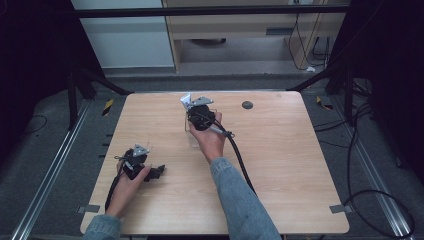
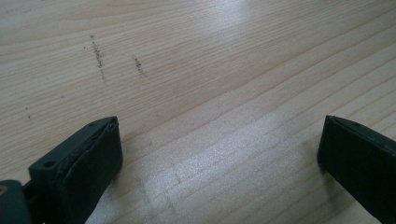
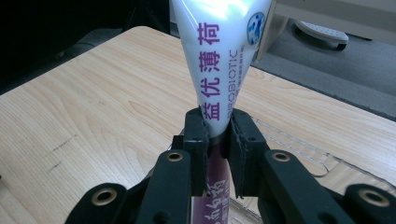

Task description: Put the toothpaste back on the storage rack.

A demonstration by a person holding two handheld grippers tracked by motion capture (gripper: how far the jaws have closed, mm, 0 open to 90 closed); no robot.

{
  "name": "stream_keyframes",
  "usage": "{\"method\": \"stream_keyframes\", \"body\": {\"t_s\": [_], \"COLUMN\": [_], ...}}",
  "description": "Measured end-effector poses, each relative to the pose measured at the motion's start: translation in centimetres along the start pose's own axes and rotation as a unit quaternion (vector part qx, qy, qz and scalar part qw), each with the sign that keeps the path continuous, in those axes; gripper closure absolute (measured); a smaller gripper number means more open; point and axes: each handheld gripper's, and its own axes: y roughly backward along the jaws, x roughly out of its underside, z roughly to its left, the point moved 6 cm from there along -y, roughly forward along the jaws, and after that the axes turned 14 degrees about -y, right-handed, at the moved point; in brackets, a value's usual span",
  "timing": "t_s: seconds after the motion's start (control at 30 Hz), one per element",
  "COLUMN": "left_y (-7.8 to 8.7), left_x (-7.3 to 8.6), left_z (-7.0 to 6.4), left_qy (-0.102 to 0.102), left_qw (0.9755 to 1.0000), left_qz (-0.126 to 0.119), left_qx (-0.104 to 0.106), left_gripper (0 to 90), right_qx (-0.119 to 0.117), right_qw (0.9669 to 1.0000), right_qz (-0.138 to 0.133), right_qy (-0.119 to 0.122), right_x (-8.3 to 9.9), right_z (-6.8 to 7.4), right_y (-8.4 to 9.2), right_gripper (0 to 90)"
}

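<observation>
— What sort of place am I steering in?

— A lab set up for recording, I'd say. My wooden tabletop (image 1: 280, 165) stands inside a black metal frame (image 1: 200, 11), with dark curtains (image 1: 30, 60) at both sides.

— Anything else?

— Cables (image 1: 370, 195) trail over grey carpet (image 1: 50, 150) past the tabletop's right edge (hazard tape (image 1: 107, 106) marks the frame's feet), and a pale cabinet (image 1: 240, 25) stands beyond.

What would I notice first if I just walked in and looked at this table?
Probably the white tube with purple writing, pinched between the jaws of the right gripper near the far middle of the wooden table, over a clear container. Next, the left gripper resting near the front left corner, jaws wide open with nothing between them.
</observation>
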Motion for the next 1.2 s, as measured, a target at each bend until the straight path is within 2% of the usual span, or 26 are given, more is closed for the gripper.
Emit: {"method": "stream_keyframes", "body": {"t_s": [1.2], "left_y": [-0.01], "left_x": [-0.01], "left_z": [-0.01], "left_qy": [0.000], "left_qw": [1.0000], "left_qz": [0.000], "left_qx": [0.000], "left_gripper": [0.0], "right_qx": [-0.012], "right_qw": [0.9999], "right_qz": [0.006], "right_qy": [-0.007], "right_x": [0.09], "right_z": [0.02], "right_y": [0.08], "right_gripper": [77.3]}}
